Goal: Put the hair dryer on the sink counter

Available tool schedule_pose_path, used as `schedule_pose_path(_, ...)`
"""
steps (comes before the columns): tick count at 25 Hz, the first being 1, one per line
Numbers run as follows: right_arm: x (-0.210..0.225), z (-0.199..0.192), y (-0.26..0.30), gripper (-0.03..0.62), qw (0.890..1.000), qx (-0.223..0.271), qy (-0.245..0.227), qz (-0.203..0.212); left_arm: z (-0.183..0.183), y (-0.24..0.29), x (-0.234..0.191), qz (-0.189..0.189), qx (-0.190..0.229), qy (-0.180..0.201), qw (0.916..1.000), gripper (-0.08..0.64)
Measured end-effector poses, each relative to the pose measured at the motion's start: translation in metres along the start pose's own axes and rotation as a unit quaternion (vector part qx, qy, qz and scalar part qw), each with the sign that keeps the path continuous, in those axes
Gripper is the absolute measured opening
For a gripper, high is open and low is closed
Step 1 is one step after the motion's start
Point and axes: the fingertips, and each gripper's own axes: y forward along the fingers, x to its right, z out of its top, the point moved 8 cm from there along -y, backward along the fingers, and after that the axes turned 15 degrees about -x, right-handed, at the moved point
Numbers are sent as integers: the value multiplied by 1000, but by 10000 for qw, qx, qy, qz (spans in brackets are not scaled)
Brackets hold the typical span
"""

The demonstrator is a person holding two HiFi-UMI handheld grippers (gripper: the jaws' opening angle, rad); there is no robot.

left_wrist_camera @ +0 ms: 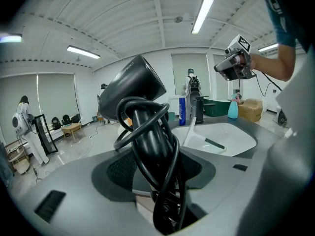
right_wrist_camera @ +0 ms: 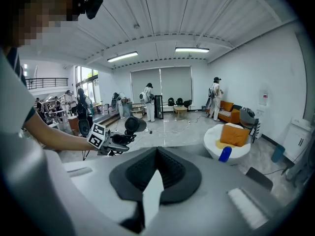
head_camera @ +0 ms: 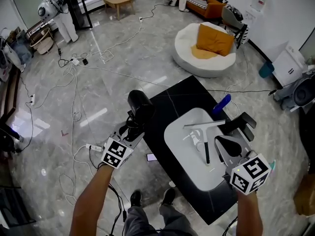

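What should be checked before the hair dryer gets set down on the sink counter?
1. Grip: left gripper clamped on the hair dryer handle: ok.
2. The cord wound round the handle: ok.
3. Bare counter beside the sink: ok.
4. The right gripper shut, empty, off to the side: ok.
5. Hair dryer's height above the counter: cannot tell.

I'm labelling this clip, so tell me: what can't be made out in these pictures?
- Hair dryer plug: the wound cord drops past the left gripper view's bottom edge.
- Left gripper pads' contact: covered by that cord.
- Small white item in the sink: too small in the head view.
- Blue bottle label: too small, every view.
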Motion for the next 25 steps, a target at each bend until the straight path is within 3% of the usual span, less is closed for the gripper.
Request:
schedule_pose_path(17,12,-28,25,11,9995,-191,241,31,-15,64,4,-276,-682,11,9973,235)
schedule_pose_path(25,17,-39,33,11,9990,-249,381,26,-15,87,12,-437,-927,213,9945,235)
